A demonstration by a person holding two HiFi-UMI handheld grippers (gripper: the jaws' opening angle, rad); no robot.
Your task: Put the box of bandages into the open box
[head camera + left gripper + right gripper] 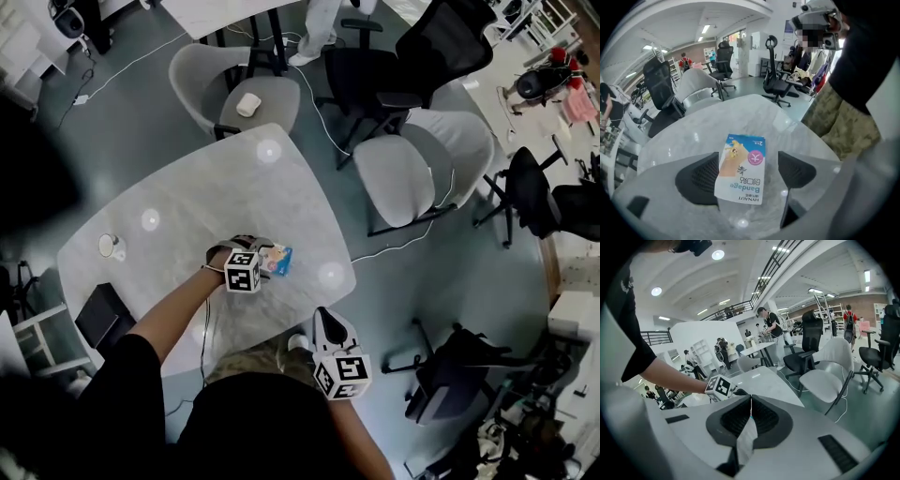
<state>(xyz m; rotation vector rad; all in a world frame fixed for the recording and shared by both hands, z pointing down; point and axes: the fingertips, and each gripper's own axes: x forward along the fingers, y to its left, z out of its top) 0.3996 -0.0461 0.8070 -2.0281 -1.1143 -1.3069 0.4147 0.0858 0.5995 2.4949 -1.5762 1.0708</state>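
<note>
The bandage box (278, 259), a flat white and blue carton, lies on the white marble table (187, 206) near its front right part. My left gripper (264, 255) points down over it and is open. In the left gripper view the bandage box (742, 168) lies flat on the table between the two dark pads (699, 178), closer to the left pad and apart from the right one. My right gripper (324, 324) hovers off the table's front edge, shut with nothing in it; its pads (740, 417) meet in the right gripper view. A dark box (101, 317) sits at the table's near left edge.
A small white cup (110, 247) stands on the table's left side. Grey chairs (246, 94) (417, 164) and a black office chair (422, 56) ring the far and right sides. A white cable (403, 242) runs over the floor. People stand further off.
</note>
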